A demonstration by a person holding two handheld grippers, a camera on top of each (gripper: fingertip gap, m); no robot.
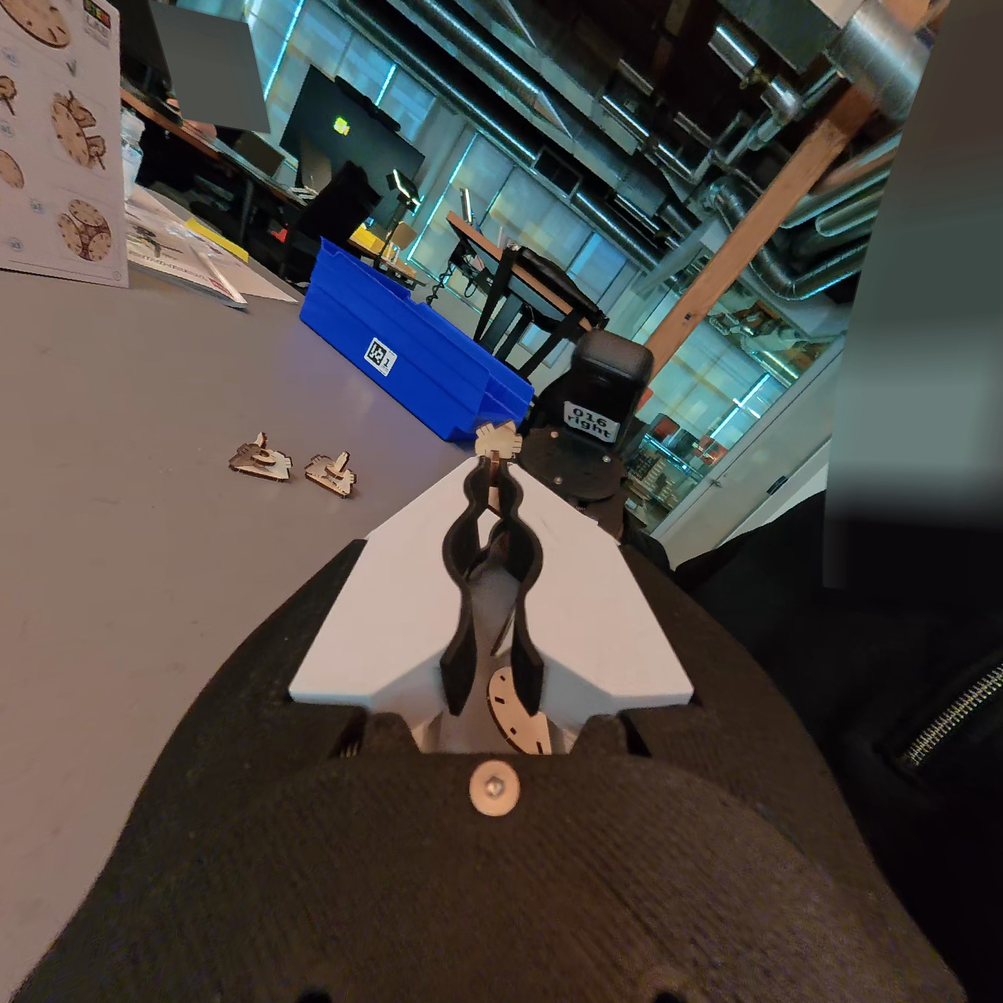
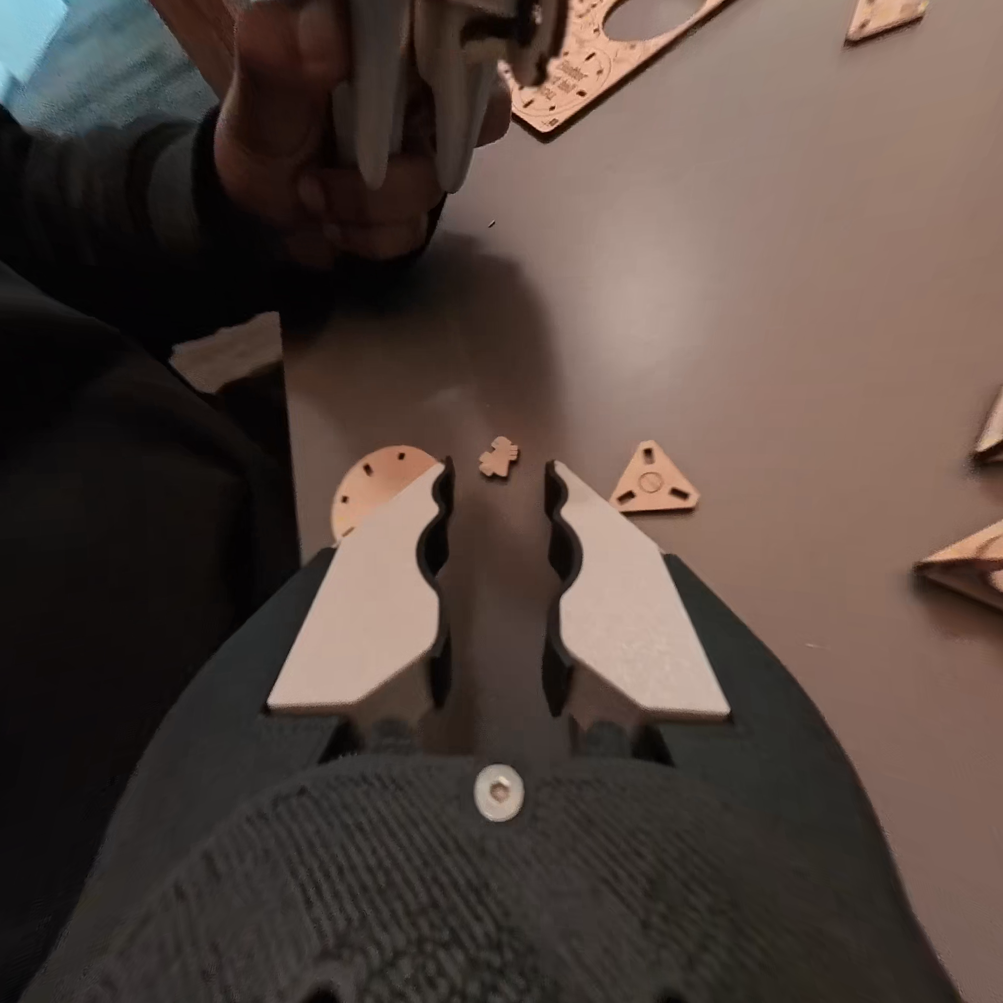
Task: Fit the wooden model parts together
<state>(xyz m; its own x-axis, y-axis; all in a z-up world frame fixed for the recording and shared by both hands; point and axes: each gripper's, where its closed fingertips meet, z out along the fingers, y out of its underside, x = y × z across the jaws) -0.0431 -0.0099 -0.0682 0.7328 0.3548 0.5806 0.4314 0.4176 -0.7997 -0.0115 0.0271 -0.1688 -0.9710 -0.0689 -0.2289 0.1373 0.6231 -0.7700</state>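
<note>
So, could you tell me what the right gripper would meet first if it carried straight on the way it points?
Most likely the small notched wooden piece, lying on the dark table just beyond the open right gripper and roughly in line with the gap between its fingers. How high the gripper sits above the table is unclear.

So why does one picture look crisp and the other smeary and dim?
Left wrist view: sharp, brightly lit, straight beams bowed by the wide lens. Right wrist view: dim, hand and table edges motion-blurred, soft glare on the tabletop, small wooden piece fairly clear.
</note>
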